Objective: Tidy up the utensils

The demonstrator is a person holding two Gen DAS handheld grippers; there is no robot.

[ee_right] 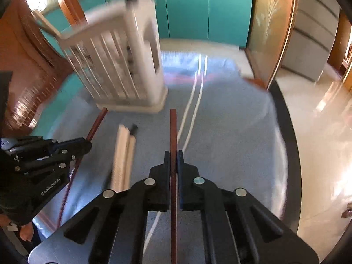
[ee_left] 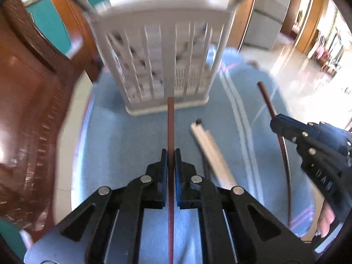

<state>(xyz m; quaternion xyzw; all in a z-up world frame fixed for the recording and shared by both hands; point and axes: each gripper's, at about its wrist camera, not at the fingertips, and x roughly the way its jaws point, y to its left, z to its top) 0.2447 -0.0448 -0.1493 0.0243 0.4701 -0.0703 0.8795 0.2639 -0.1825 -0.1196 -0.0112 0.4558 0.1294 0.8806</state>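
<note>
My left gripper [ee_left: 171,154] is shut on a reddish-brown chopstick [ee_left: 170,118] whose tip points at the base of a white slatted utensil holder [ee_left: 162,61]. My right gripper [ee_right: 173,155] is shut on a second reddish-brown chopstick [ee_right: 173,127], held above the blue cloth. Each gripper shows in the other's view: the right gripper [ee_left: 277,124] at the right, the left gripper [ee_right: 88,145] at the left. The holder [ee_right: 123,66] stands upright at the back, with utensil handles sticking out of its top. A pale utensil with a black tip [ee_left: 211,151] lies on the cloth between the grippers.
A blue cloth [ee_left: 123,136] with white stripes covers the round table. A dark wooden chair back [ee_left: 28,101] stands close on the left. Teal cabinets [ee_right: 198,8] line the far wall. Shiny floor [ee_right: 319,114] lies beyond the table's right edge. A hand [ee_left: 326,220] holds the right gripper.
</note>
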